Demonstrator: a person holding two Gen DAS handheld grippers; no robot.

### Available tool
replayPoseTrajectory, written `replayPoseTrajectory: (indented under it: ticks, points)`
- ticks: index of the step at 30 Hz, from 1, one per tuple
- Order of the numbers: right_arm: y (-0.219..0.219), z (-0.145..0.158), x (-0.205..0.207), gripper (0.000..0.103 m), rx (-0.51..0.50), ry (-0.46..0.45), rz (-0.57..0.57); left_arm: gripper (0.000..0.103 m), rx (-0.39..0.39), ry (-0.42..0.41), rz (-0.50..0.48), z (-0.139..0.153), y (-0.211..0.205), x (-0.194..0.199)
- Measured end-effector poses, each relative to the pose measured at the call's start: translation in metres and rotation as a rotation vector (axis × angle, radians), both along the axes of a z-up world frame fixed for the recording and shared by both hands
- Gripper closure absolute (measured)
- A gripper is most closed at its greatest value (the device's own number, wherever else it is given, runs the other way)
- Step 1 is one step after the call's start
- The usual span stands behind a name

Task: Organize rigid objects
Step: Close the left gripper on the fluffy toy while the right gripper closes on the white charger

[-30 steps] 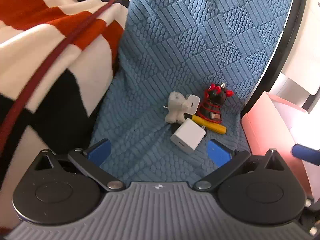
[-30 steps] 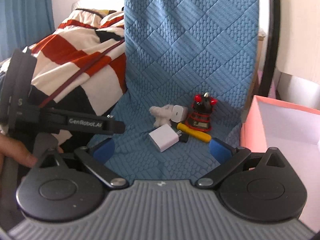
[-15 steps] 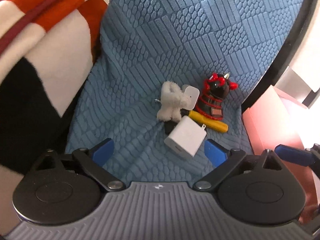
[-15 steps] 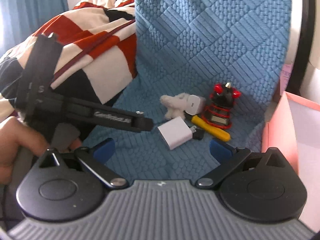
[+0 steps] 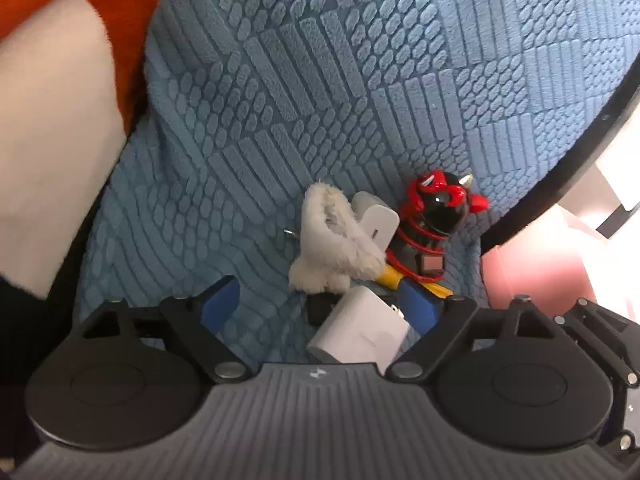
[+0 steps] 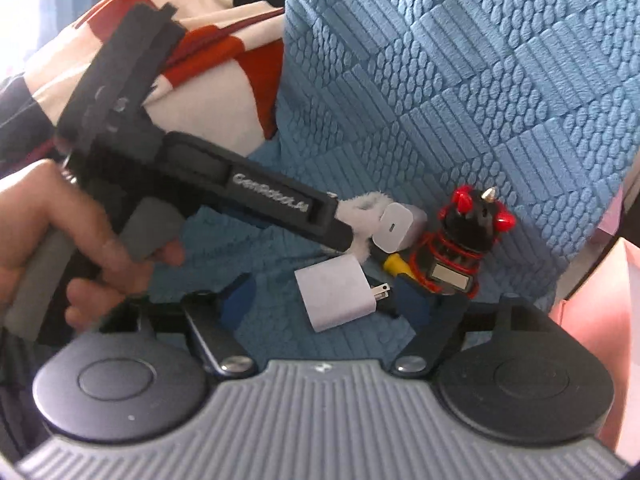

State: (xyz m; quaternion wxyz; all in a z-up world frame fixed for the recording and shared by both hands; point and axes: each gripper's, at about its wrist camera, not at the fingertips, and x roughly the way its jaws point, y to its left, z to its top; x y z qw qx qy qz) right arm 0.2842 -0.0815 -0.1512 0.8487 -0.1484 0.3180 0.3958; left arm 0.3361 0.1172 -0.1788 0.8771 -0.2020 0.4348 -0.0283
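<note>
A small pile lies on the blue quilted cover [image 5: 360, 100]: a large white charger [image 5: 360, 336], a smaller white charger [image 5: 378, 222], a white fluffy toy [image 5: 332, 240], a black-and-red horned figure [image 5: 436, 216] and a yellow-handled tool [image 5: 394, 278]. My left gripper [image 5: 320, 306] is open, its blue fingers on either side of the large charger and the toy. My right gripper [image 6: 324, 302] is open too, around the large charger [image 6: 336, 298], close to the horned figure [image 6: 464, 240]. The left gripper's body [image 6: 256, 196] crosses the right wrist view.
A pink box [image 5: 536, 256] stands to the right of the pile, also in the right wrist view [image 6: 600, 320]. A red, white and black blanket [image 6: 224, 52] lies to the left. A black curved bar [image 5: 580, 152] edges the cover on the right.
Both grippers have moved in toward the pile. The left gripper now has the large charger between its open fingers; the right gripper's fingers have reached the same charger.
</note>
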Motion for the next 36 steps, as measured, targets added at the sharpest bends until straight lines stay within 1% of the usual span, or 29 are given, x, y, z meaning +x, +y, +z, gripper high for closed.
replayPoseTrajectory:
  ticks: [1, 3, 4, 7, 10, 13, 16, 18, 21, 23, 24, 25, 28, 32, 36]
  points:
    - [0.001, -0.001, 0.002, 0.026, -0.004, -0.007, 0.008, 0.021, -0.005, 0.002, -0.001, -0.001, 0.000, 0.003]
    - [0.002, -0.004, 0.004, 0.026, -0.001, -0.017, 0.023, 0.025, -0.015, 0.006, -0.010, -0.004, 0.000, 0.008]
    - [0.004, -0.006, 0.007, 0.025, 0.004, -0.016, 0.033, 0.028, -0.014, 0.011, -0.015, -0.005, -0.001, 0.011]
    - [0.011, -0.013, 0.015, 0.025, 0.002, 0.012, 0.057, 0.035, -0.009, 0.030, -0.024, -0.012, -0.003, 0.018]
    - [0.019, -0.021, 0.019, 0.025, -0.029, -0.019, 0.088, 0.036, -0.012, 0.036, -0.036, -0.014, -0.006, 0.023]
    - [0.027, -0.026, 0.020, 0.025, -0.066, -0.027, 0.119, 0.037, 0.004, 0.025, -0.040, -0.014, -0.008, 0.028]
    - [0.033, -0.030, 0.021, 0.026, -0.074, -0.021, 0.129, 0.041, -0.024, 0.020, -0.036, -0.013, -0.006, 0.034]
    - [0.036, -0.033, 0.022, 0.026, -0.076, -0.020, 0.126, 0.043, -0.026, 0.022, -0.041, -0.013, -0.005, 0.038]
    - [0.043, -0.043, 0.024, 0.026, -0.109, -0.031, 0.118, 0.048, -0.025, 0.029, -0.044, -0.016, -0.006, 0.045]
    - [0.046, -0.050, 0.026, 0.027, -0.122, -0.032, 0.096, 0.051, -0.008, 0.029, -0.047, -0.017, -0.009, 0.048]
    - [0.048, -0.052, 0.025, 0.028, -0.129, -0.043, 0.086, 0.052, 0.004, 0.034, -0.049, -0.019, -0.012, 0.050]
    - [0.049, -0.053, 0.024, 0.036, -0.143, -0.051, 0.080, 0.053, 0.013, 0.040, -0.047, -0.022, -0.013, 0.052]
    - [0.052, -0.054, 0.023, 0.050, -0.173, -0.059, 0.052, 0.054, 0.017, 0.039, -0.048, -0.025, -0.017, 0.056]
    - [0.048, -0.050, 0.034, 0.050, -0.157, 0.005, 0.008, 0.056, 0.000, 0.029, -0.033, -0.026, -0.015, 0.056]
    - [0.042, -0.047, 0.039, 0.050, -0.172, 0.015, -0.026, 0.056, -0.003, 0.017, -0.025, -0.024, -0.012, 0.055]
